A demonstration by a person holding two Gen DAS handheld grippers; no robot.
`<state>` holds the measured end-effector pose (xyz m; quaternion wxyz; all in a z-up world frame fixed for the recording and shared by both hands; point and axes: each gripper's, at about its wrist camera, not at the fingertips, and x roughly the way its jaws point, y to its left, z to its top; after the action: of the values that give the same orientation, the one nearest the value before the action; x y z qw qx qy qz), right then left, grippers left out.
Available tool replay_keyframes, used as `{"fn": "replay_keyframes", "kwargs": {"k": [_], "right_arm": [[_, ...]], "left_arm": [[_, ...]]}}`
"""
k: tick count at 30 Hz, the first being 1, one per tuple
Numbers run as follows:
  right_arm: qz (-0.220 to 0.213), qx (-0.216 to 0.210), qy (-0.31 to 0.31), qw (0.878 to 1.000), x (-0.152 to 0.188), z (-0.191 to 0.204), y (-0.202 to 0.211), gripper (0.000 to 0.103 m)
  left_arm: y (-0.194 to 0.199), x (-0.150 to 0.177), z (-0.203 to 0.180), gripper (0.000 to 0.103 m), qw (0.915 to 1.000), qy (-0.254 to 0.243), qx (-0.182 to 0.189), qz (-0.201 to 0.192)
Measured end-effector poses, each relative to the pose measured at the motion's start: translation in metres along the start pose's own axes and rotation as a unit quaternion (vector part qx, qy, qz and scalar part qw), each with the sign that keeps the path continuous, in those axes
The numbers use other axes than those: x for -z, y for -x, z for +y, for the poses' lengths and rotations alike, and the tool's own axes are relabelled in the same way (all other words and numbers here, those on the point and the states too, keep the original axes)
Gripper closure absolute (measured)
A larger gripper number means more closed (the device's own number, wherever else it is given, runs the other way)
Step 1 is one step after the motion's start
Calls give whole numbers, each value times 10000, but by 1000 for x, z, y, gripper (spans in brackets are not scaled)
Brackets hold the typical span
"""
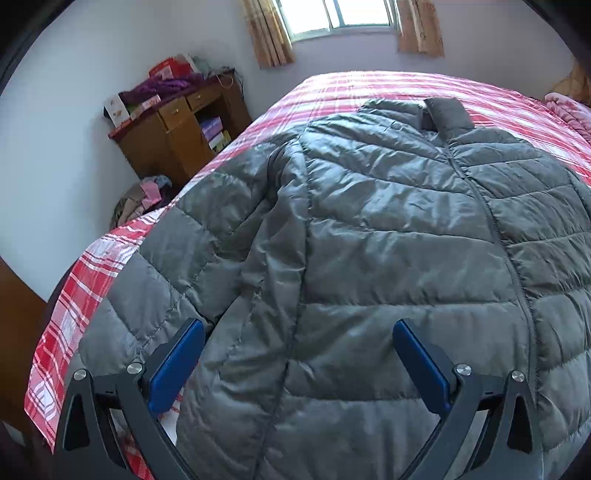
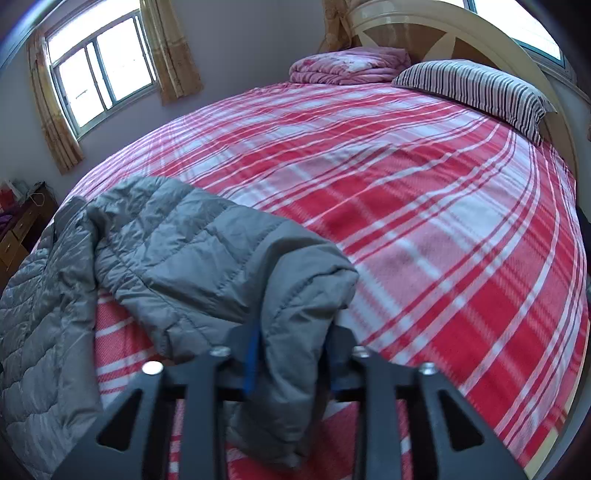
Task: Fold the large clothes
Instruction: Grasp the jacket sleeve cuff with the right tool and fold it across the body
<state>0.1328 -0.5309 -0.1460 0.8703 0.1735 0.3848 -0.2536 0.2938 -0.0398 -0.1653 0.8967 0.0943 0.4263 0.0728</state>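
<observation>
- At the near edge of the bed [image 2: 424, 206], the right gripper [image 2: 291, 354] pinches a grey sleeve [image 2: 288, 295] between its pads.
- Beside it, the left gripper [image 1: 299, 362] hangs above the grey quilted jacket [image 1: 388, 229] with its blue pads [image 1: 177, 369] spread wide, gripping nothing.
- Across the bed's near left part the jacket lies flat, zipper up, collar toward the far edge.
- Farther off, a striped pillow [image 2: 476, 92] and a folded pink blanket [image 2: 347, 66] sit by the headboard [image 2: 413, 26].
- Beyond the left edge stands a cluttered wooden desk [image 1: 177, 133].
</observation>
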Motion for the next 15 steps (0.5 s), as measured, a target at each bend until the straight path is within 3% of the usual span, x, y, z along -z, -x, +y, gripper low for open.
{"fn": "replay_keyframes", "kwargs": {"k": [7, 15], "right_arm": [[-402, 373, 446, 9975, -37, 9, 14, 85], [-1247, 298, 1492, 9805, -84, 95, 59, 86]], "left_arm": [[-6, -20, 27, 1, 9999, 107, 48, 100], [-11, -45, 43, 1, 9998, 210, 51, 56]]}}
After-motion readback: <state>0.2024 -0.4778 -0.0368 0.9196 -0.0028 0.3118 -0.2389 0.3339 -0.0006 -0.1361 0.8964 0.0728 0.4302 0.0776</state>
